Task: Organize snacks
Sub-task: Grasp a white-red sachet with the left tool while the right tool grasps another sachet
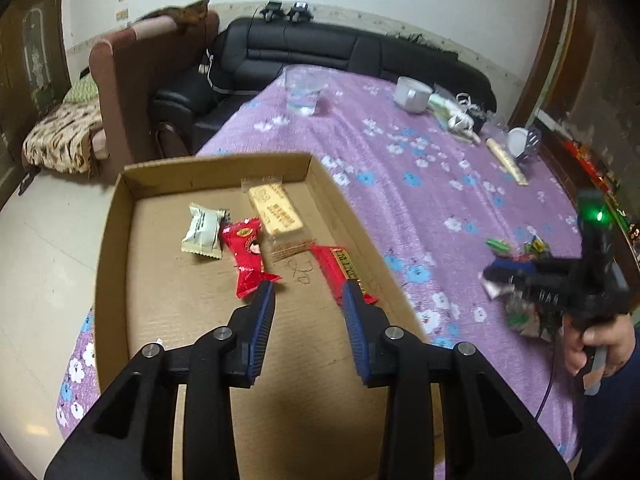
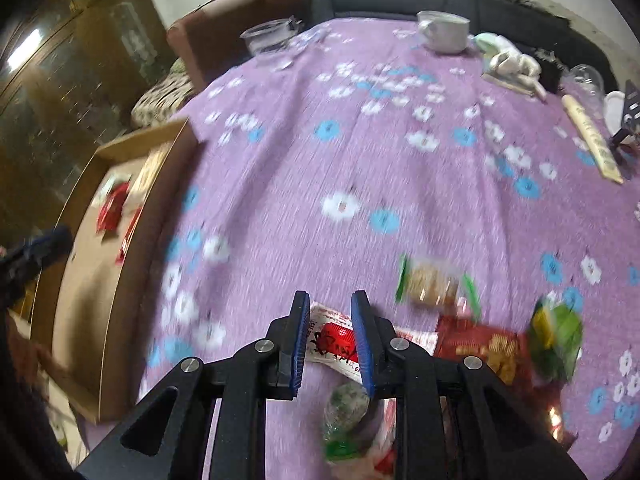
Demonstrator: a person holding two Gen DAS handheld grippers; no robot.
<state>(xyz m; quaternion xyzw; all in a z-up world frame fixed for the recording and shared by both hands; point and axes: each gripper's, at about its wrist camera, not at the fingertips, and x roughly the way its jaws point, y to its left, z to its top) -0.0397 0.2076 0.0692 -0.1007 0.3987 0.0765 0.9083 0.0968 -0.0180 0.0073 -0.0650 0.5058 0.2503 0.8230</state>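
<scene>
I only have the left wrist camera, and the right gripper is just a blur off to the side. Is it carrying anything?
Observer: Yes. In the right wrist view the right gripper is closed on a white-and-red packet.
Operator: What is there to collect near it?
Observer: A biscuit pack with green ends lies on the purple cloth, just beyond the gripper and to its right.
Operator: Anything else?
Observer: A red cracker pack lies beside a green-and-yellow packet, further to the right.
</scene>
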